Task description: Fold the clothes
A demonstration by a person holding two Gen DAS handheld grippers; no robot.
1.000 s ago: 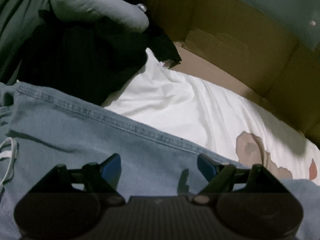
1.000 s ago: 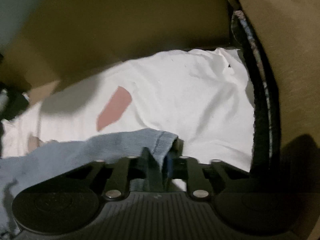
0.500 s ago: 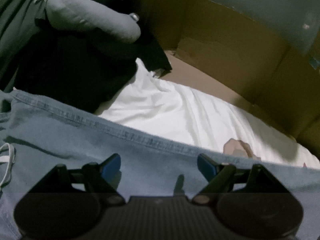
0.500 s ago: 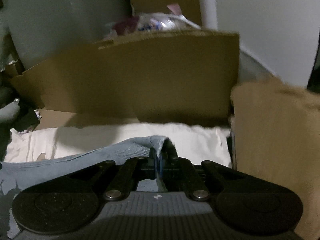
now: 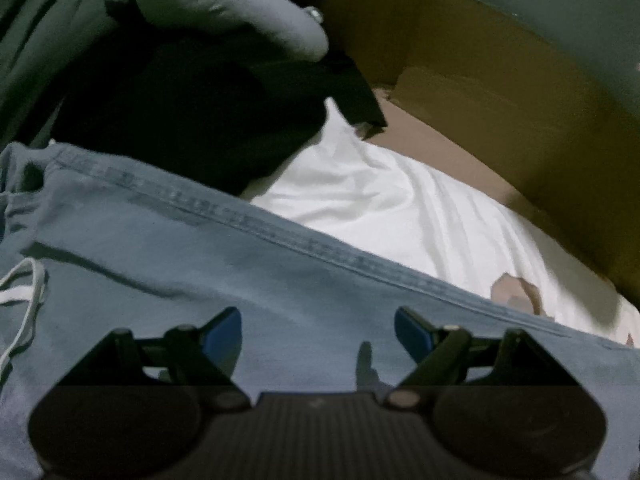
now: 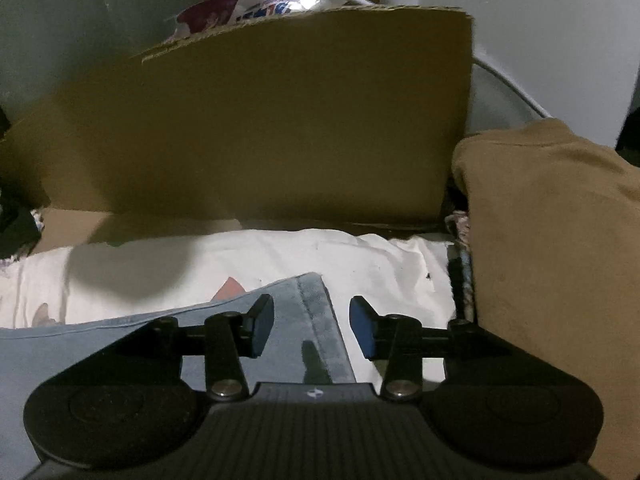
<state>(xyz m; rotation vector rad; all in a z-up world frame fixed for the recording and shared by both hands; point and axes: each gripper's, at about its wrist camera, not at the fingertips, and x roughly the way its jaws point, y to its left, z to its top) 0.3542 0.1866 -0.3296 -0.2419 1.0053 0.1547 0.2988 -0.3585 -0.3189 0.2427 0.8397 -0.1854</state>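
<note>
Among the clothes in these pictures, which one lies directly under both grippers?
The blue denim garment. Its hemmed corner sits between the open fingers of the right gripper, which have just opened off it. The white garment lies beneath it; the brown garment sits to the right.

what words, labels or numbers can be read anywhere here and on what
No text reads clearly in either view.
Packet behind the cardboard flap: blue and red letters, too blurred to read.
White cloth: only pink and tan shapes, no letters.
Blue garment, tan garment: no labels visible.
</note>
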